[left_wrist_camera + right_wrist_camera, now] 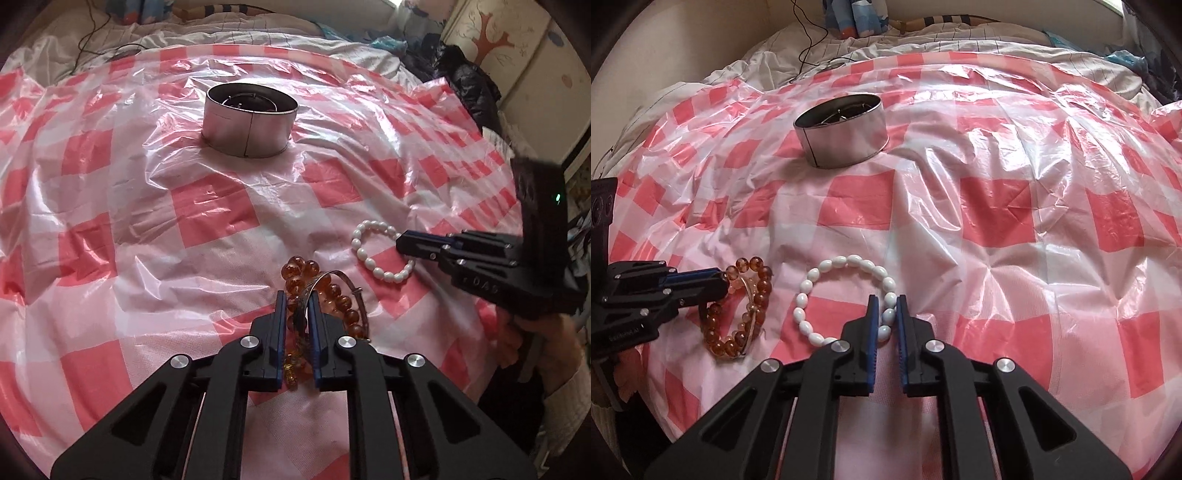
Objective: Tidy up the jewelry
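An amber bead bracelet (301,271) and a thin silver bangle (340,277) lie together on the checked sheet. My left gripper (296,295) is shut on them, with bangle and beads pinched between its blue pads. The right wrist view has the same amber bracelet (761,288), the bangle (751,306) and the left gripper (722,282) at the left. A white bead bracelet (842,264) lies flat, and my right gripper (887,299) is shut on its near right side. The left wrist view has the white bracelet (369,258) and the right gripper (400,245). A round metal tin (251,125) (846,136) stands open farther back.
A red-and-white checked plastic sheet (997,206) covers a bed. Rumpled white bedding (923,40) and a black cable (809,40) lie behind it. Dark clothes (469,85) pile up at the right. A person's hand and sleeve (554,362) hold the right gripper.
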`<state>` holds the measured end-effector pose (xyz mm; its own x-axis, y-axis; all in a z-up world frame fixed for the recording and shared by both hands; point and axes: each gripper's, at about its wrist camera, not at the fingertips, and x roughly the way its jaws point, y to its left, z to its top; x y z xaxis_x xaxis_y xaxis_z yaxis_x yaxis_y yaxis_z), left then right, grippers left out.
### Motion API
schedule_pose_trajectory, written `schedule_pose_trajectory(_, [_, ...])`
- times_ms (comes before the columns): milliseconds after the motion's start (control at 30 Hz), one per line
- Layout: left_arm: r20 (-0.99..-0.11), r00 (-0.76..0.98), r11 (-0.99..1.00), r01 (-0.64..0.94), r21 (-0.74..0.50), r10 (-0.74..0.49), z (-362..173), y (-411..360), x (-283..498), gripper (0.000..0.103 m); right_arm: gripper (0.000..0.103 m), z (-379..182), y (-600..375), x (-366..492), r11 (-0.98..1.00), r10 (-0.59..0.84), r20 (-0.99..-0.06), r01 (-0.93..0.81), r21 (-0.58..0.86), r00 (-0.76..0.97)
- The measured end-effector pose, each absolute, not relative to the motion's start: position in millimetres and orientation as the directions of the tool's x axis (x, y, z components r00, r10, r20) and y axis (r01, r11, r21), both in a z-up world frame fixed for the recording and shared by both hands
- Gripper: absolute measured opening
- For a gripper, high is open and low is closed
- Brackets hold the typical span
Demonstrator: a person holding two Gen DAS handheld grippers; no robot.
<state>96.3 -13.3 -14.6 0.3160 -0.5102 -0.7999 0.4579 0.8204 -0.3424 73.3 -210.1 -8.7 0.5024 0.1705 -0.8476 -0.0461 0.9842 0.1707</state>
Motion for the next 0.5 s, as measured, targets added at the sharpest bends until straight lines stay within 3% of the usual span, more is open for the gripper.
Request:
schedule_pose_trajectory(200, [-0.723,0.319,0.782,0.381,-0.494,-0.612,-7,14,109,0.01,0.008,18,-223,62,0.955,0.265,-0.742,-0.062,0.289,0.616])
schedule_pose_trajectory(467, [-0.854,0.407,0.926,0.319,-0.2,-0.325,-18,18,116,0.01,0.008,36,-227,60,0.942,0.291,-0.677,-0.08,0.326,0.676])
schedule_pose_trajectory(500, [-0.847,0.409,0.923,0.316,-0.219,-0.341,-17,22,116,0.01,0.008,37,-227,60,0.941,0.293,-0.673,-0.082,0.327,0.679])
